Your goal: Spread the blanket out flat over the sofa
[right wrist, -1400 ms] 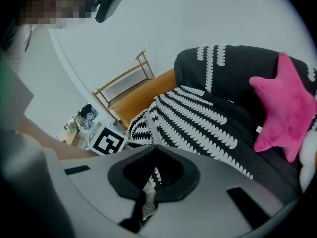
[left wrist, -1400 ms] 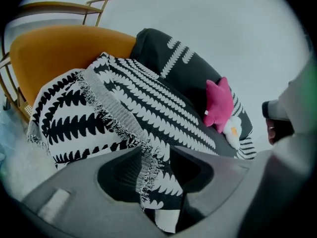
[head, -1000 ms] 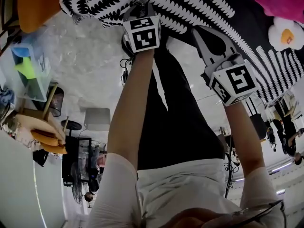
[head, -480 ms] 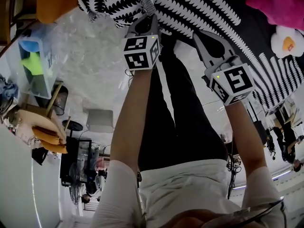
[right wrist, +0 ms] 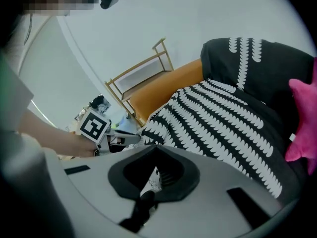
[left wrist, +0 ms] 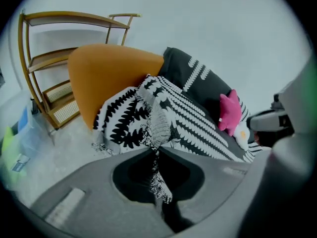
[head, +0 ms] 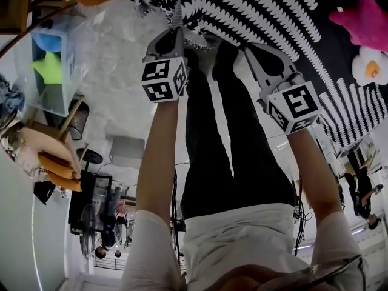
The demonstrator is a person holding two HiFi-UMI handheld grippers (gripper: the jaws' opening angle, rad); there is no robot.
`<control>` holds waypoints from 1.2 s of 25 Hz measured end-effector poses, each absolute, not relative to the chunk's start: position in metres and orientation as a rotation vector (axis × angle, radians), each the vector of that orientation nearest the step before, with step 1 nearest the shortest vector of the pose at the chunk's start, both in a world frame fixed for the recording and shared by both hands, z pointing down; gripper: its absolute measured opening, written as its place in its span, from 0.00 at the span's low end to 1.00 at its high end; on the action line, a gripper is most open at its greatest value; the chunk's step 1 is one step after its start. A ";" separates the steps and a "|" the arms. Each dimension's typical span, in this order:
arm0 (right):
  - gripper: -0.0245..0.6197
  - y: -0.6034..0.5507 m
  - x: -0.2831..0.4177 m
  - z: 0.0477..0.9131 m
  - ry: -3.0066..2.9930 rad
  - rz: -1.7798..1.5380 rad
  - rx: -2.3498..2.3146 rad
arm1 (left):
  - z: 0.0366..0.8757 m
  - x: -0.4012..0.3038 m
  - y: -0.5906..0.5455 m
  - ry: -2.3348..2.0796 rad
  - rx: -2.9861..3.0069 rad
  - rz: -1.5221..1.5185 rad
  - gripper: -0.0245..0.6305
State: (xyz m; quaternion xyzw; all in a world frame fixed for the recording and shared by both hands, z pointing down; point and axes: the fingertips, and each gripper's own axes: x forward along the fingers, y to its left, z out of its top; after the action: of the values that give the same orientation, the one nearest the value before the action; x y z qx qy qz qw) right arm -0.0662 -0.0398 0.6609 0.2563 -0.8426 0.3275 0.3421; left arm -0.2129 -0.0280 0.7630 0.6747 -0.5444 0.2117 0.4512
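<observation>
Both grippers are on the blanket (head: 254,11) now. The left gripper (left wrist: 156,148) has its fingers closed tight on a gathered fold, and a strip of black-and-white cloth hangs down between them. The right gripper (right wrist: 153,145) is also shut, with a sliver of the same cloth caught in its fingers, as best I can see.

The blanket is on the sofa (left wrist: 104,73). It covers the seat and looks to run up the back, and its near hem reaches the sofa's front edge, where both grippers hold it.

The right stretch looks fairly smooth, with the stripes running straight. The left end does not: the cloth is rucked up against the orange arm, folded over itself, and a fringed corner droops toward the floor (head: 115,102). A pink toy (head: 364,23) and a white one (head: 371,65) sit on the blanket toward the far right end.

I'd call it about halfway. The blanket is up and gripped, but that bunched left corner needs pulling out and laying flat along the front edge before it can be let go.
</observation>
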 end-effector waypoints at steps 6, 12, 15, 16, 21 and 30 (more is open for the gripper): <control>0.04 -0.035 -0.029 0.659 -2.204 0.833 0.637 | 0.766 -0.234 -0.007 -1.448 1.599 0.626 0.07; 0.04 -0.042 0.071 0.661 -2.218 0.841 0.657 | 0.769 -0.178 -0.037 -1.480 1.651 0.771 0.07; 0.04 -0.040 0.079 0.663 -2.224 0.840 0.669 | 0.773 -0.188 -0.050 -1.491 1.688 0.847 0.07; 0.04 -0.038 0.079 0.664 -2.222 0.841 0.672 | 0.775 -0.196 -0.053 -1.499 1.689 0.867 0.07; 0.04 -0.030 0.053 0.674 -2.189 0.858 0.664 | 0.791 -0.263 -0.061 -1.510 1.691 0.999 0.07; 0.04 -0.026 0.055 0.683 -2.184 0.864 0.701 | 0.802 -0.293 -0.085 -1.549 1.705 1.129 0.07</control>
State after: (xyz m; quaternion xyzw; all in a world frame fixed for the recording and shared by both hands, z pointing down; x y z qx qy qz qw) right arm 0.0551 -0.0256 0.6831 0.2691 -0.8384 0.3317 0.3387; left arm -0.2932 -0.0847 0.8025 0.6373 -0.5788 0.4220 0.2842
